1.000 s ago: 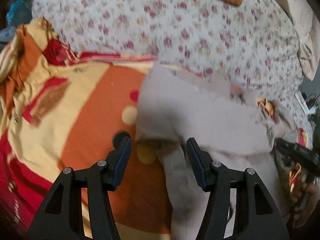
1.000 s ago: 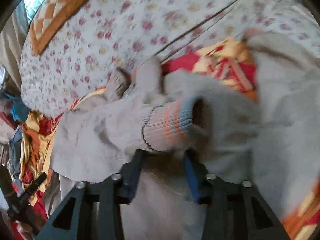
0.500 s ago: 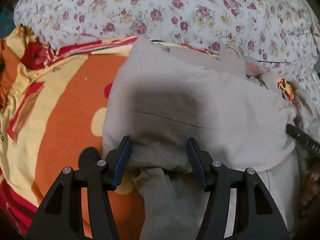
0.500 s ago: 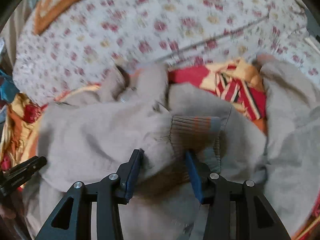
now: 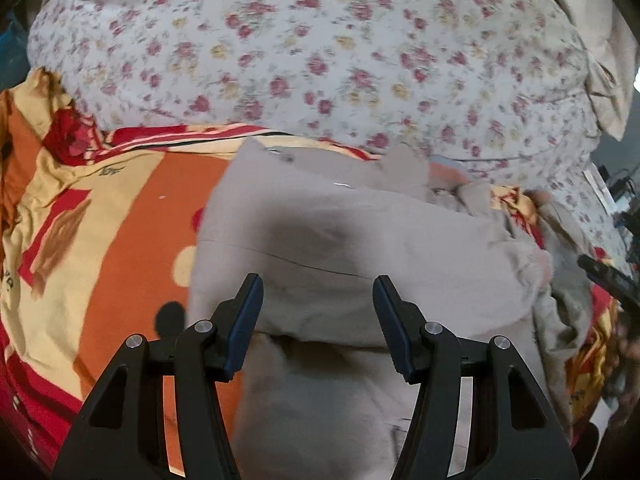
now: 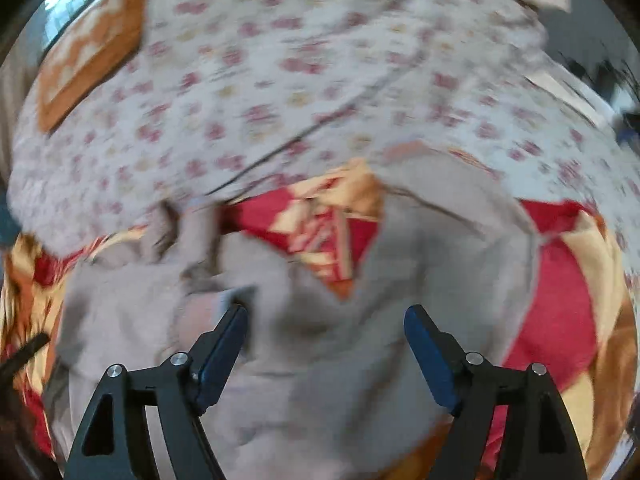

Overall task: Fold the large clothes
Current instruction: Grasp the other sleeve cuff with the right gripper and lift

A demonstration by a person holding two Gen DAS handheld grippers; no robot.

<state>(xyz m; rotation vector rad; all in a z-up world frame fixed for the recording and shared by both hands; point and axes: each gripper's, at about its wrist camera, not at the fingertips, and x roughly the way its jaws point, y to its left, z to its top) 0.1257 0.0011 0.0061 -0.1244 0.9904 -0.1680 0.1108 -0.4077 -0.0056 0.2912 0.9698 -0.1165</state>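
left gripper (image 5: 318,300) jaws apart | grey garment (image 5: 360,240) beneath both | right gripper (image 6: 326,330) jaws apart

Even, fairly bright indoor light is falling from above, a soft dark shadow is lying on the grey garment (image 5: 360,248), the right wrist view is smearing heavily with motion blur while the left stays mostly sharp, and fisheye bending and dark vignetting are eating the corners.
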